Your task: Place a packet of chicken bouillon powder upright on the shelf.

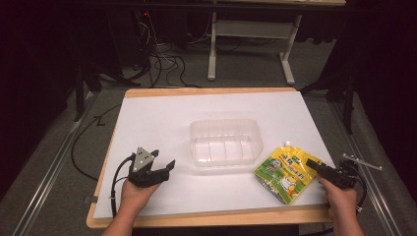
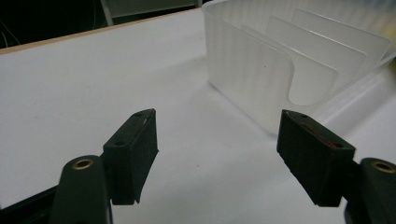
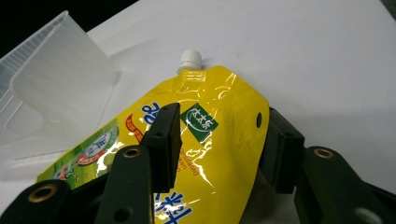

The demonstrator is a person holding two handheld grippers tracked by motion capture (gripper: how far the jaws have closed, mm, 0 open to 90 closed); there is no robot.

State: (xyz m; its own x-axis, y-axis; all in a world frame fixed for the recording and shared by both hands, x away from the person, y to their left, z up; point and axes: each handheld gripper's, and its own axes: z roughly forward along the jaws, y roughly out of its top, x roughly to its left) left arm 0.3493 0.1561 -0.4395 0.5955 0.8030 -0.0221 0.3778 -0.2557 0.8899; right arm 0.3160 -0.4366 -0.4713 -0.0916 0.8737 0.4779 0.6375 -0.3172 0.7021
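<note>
Yellow spouted pouch point(image 1: 285, 173) flat on the white table point(image 1: 162, 113), right of the clear divided bin point(image 1: 224, 141) — not yet lifted.
Right gripper point(image 3: 219, 140) straddles the pouch's upper part, jaws part-closed, grip uncertain; left gripper point(image 2: 217, 158) hangs wide open and empty, near-left of the bin. Judged early: any transfer into the bin remains.

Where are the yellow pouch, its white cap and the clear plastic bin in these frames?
yellow pouch point(image 3: 219, 140): right gripper view, on its printed front between the jaws.
white cap point(image 3: 191, 58): right gripper view, on the screw cap's side.
clear plastic bin point(image 1: 224, 124): high view, on the far rim.
</note>
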